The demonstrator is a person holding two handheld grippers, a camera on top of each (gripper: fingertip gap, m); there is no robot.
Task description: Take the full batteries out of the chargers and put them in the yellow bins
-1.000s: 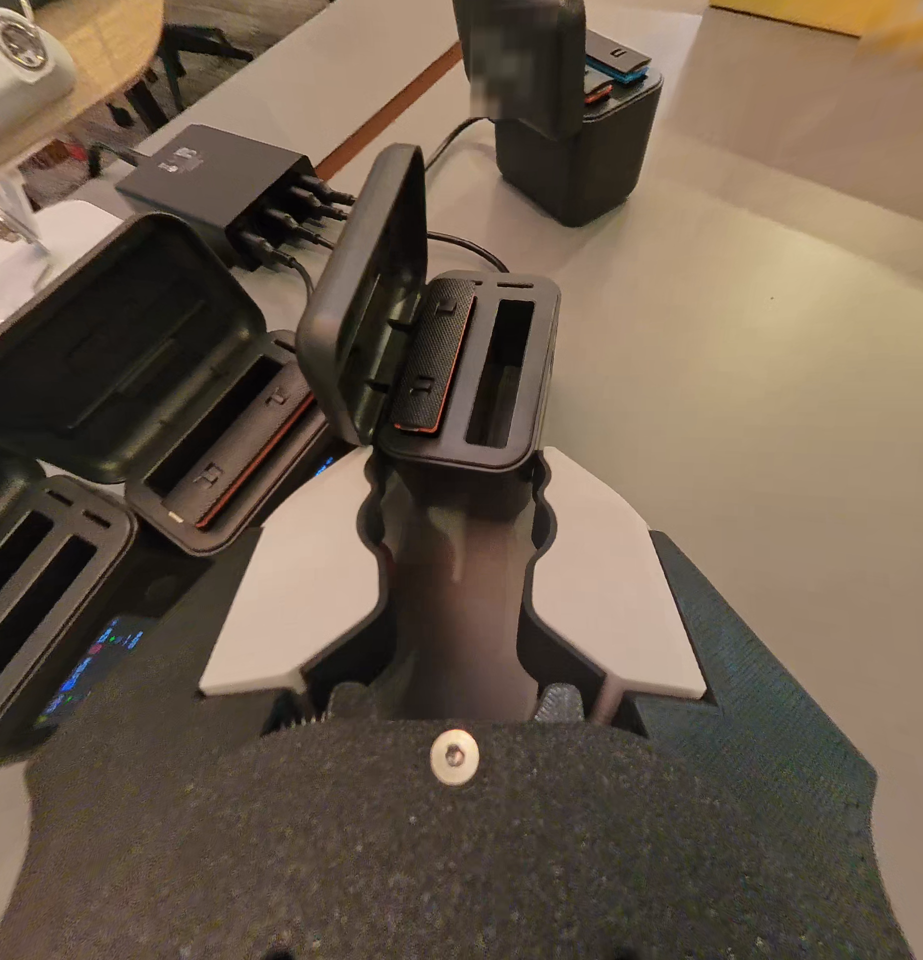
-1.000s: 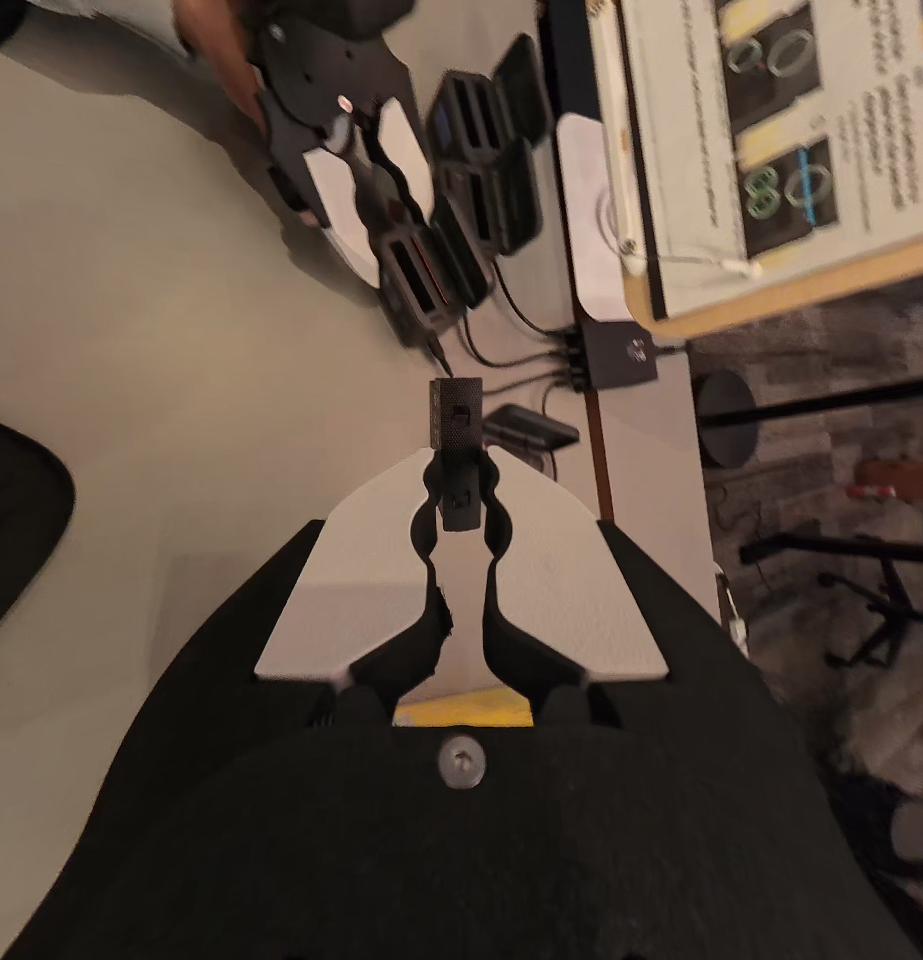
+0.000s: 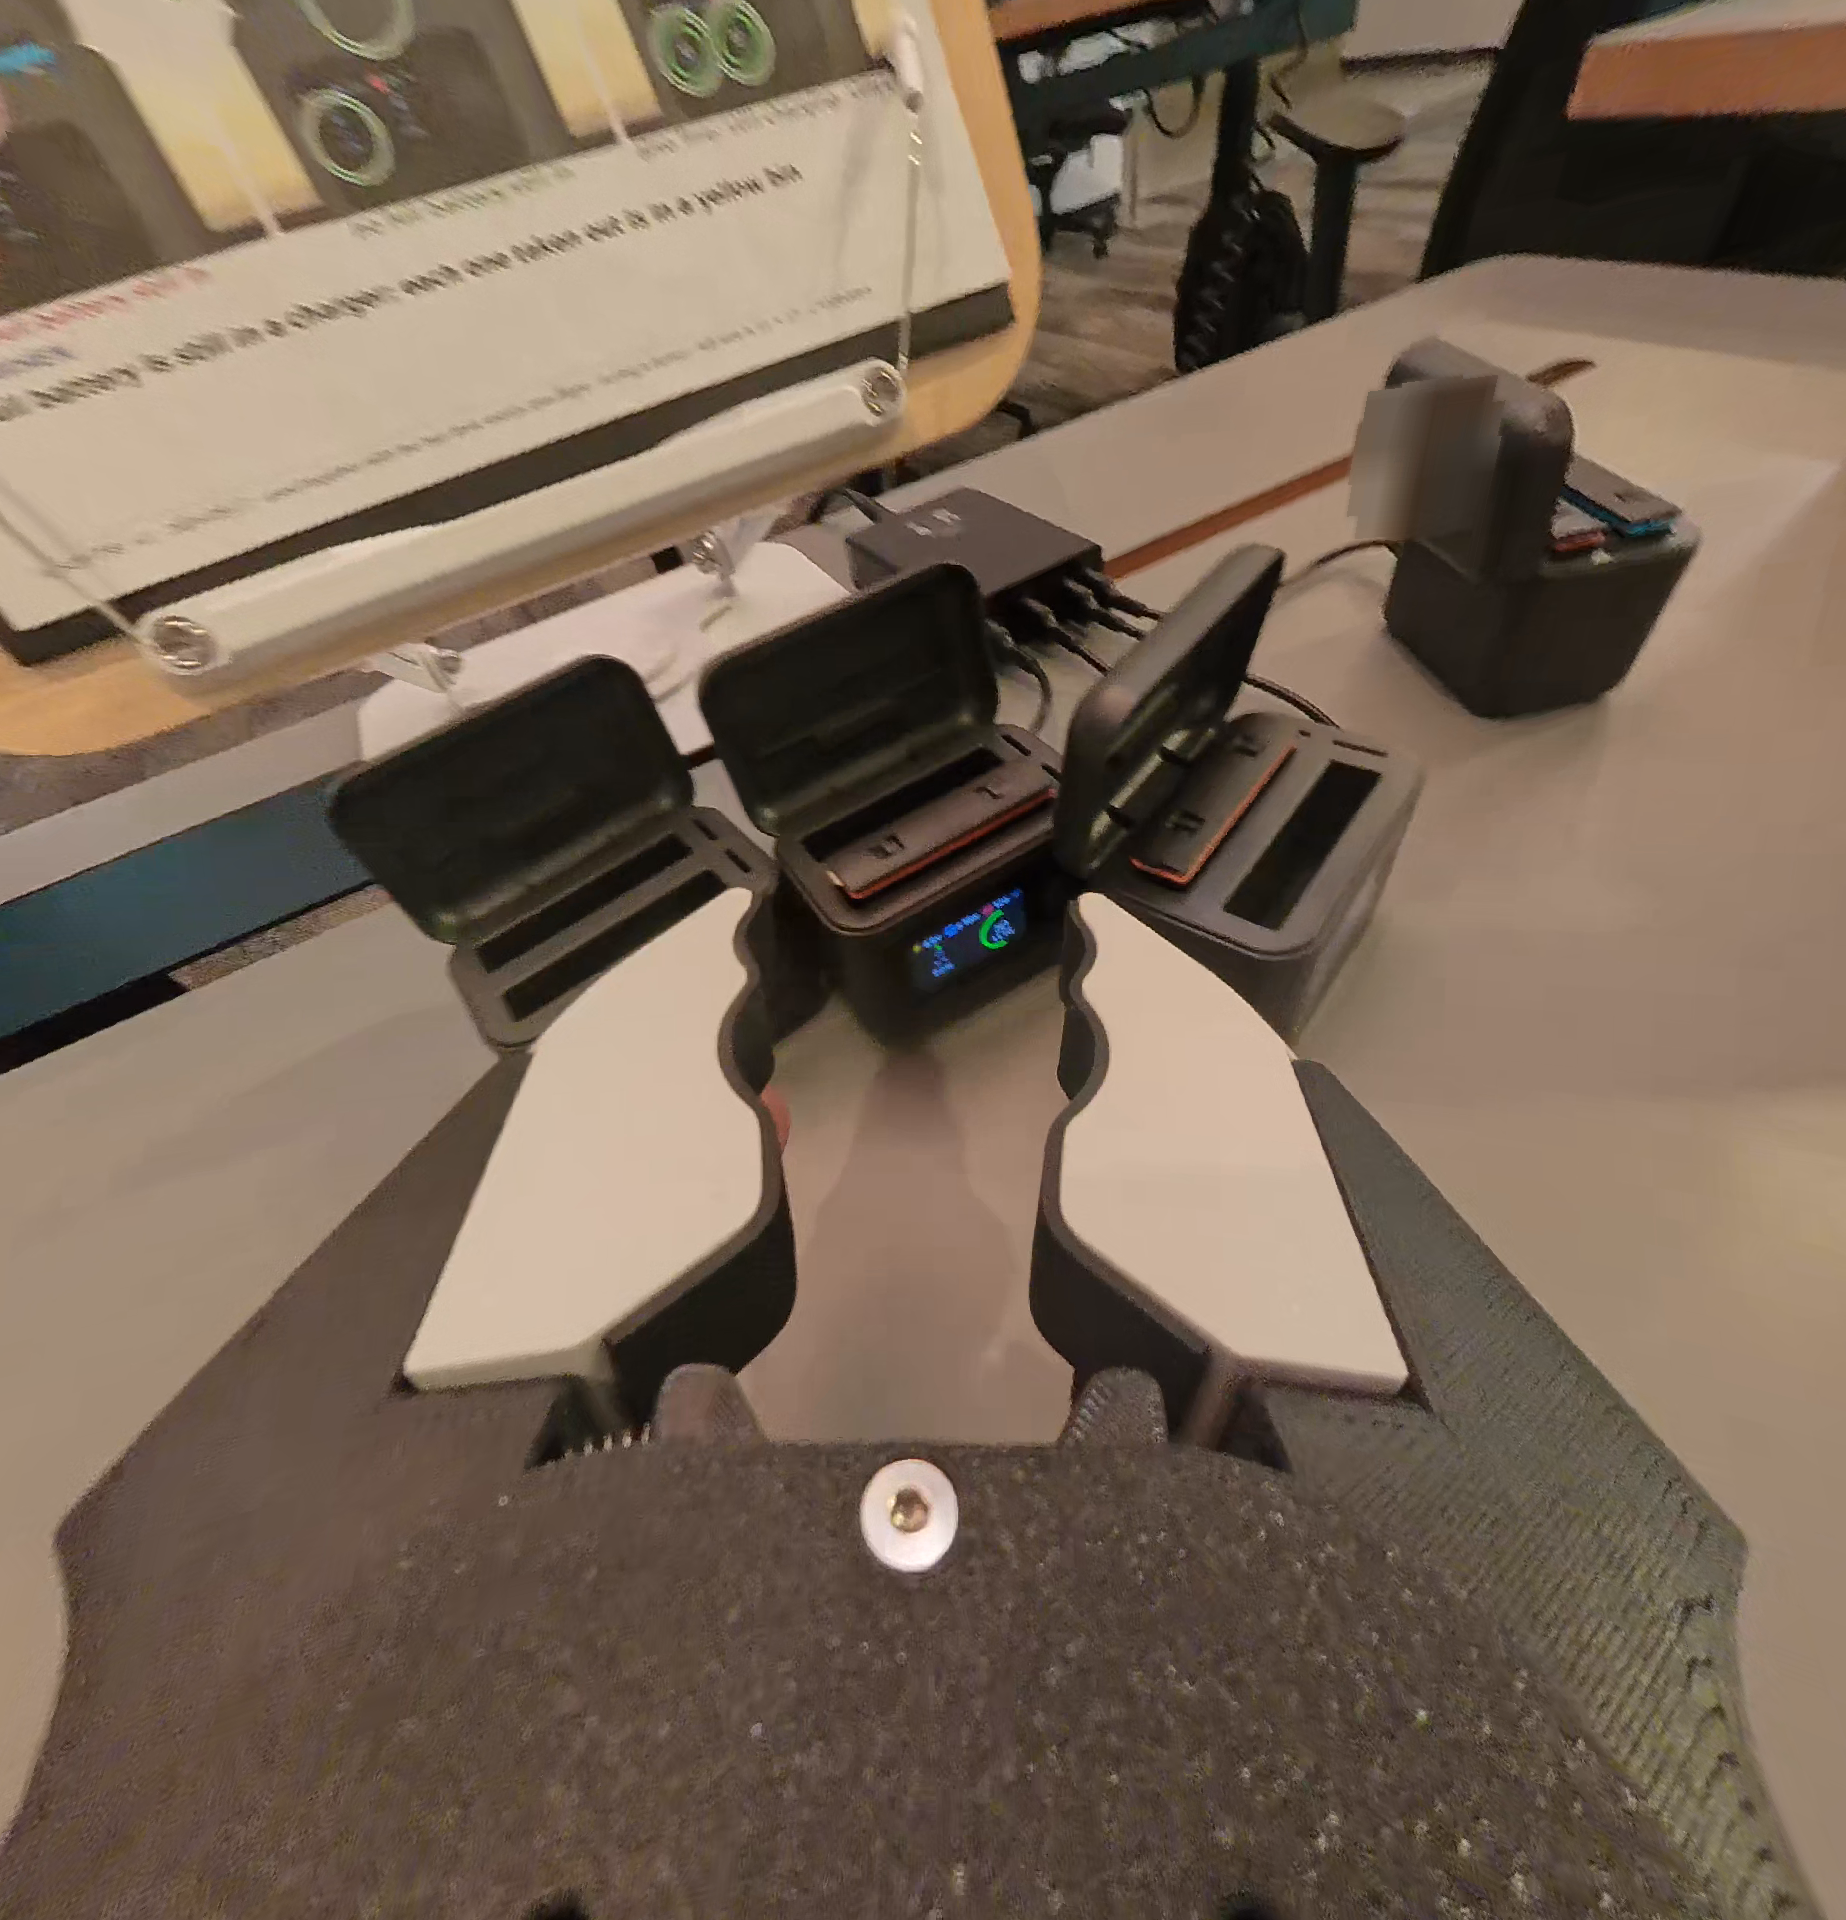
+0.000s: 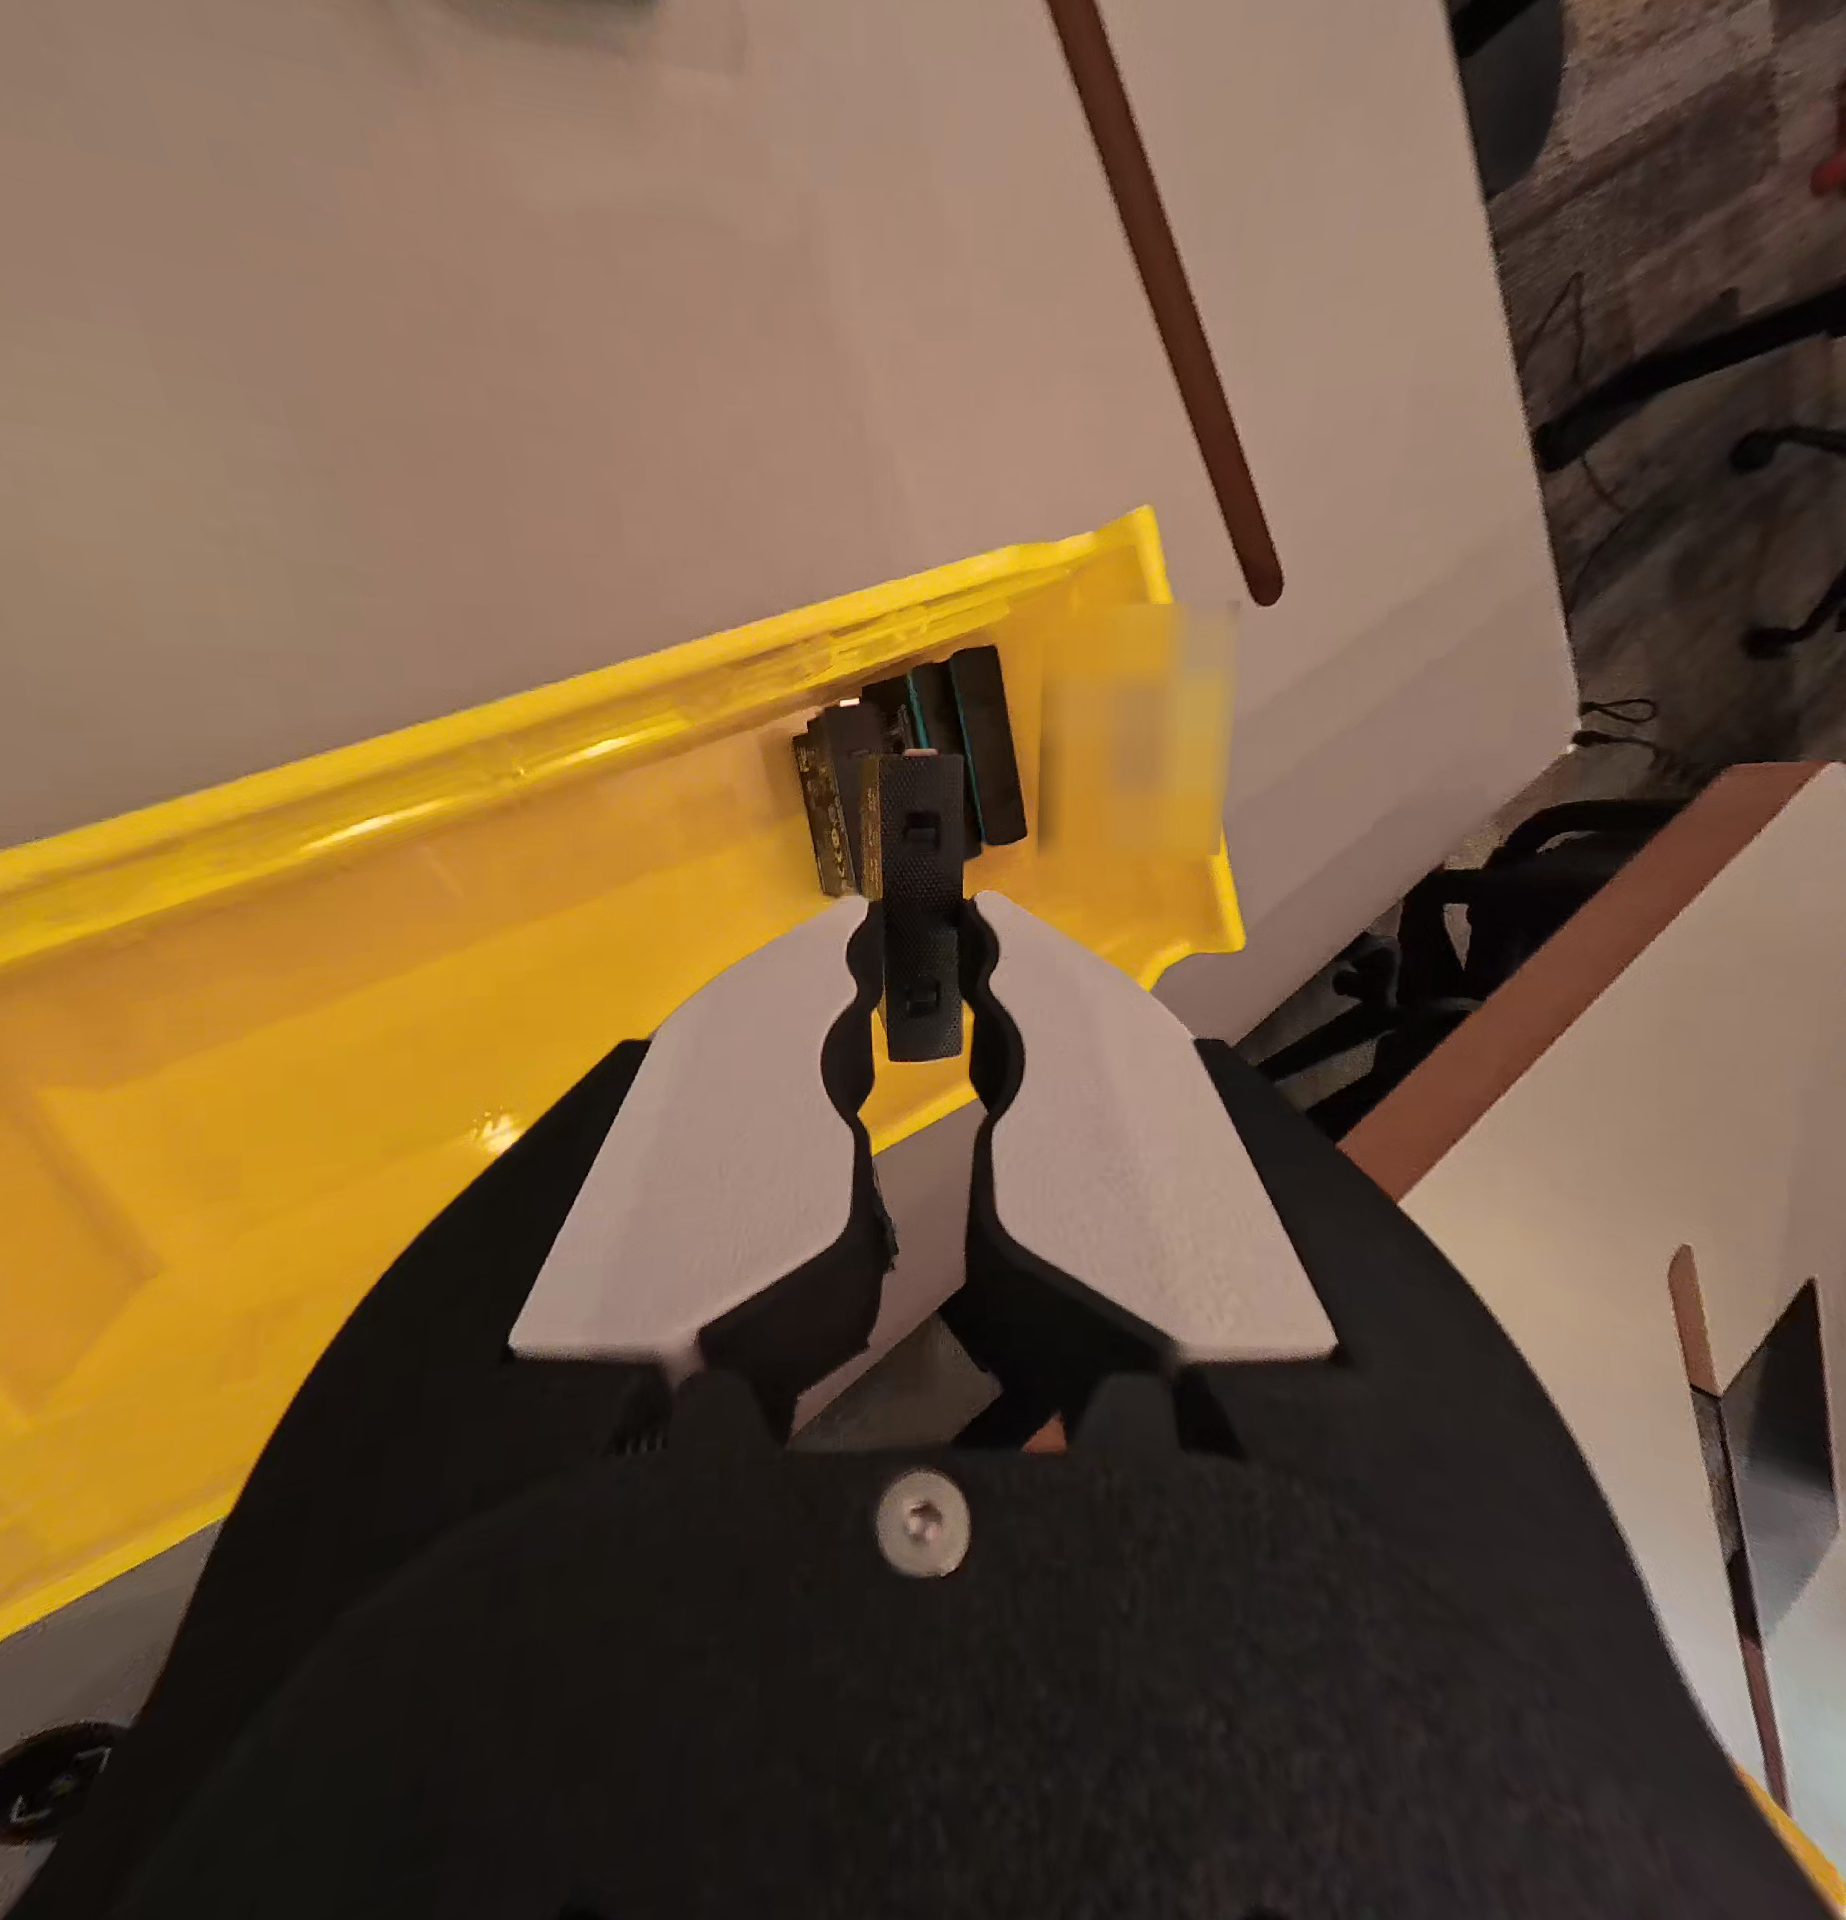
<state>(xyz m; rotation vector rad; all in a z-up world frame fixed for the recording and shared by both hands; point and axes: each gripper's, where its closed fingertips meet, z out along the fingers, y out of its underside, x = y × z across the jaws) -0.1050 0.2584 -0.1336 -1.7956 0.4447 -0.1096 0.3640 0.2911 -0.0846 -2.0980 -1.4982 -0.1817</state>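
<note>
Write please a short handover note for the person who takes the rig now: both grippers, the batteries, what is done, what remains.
Right gripper: shut on a black battery, over the yellow bin; not yet released.
Left gripper: open, empty, facing the three open chargers.
Done: several batteries lie in the bin.
Left: drop this one; middle and right chargers each hold one orange-edged battery; left one looks empty.

Left wrist view low, facing chargers [image 3: 929, 883], right close above bin [image 4: 586, 935], nothing shared
</note>
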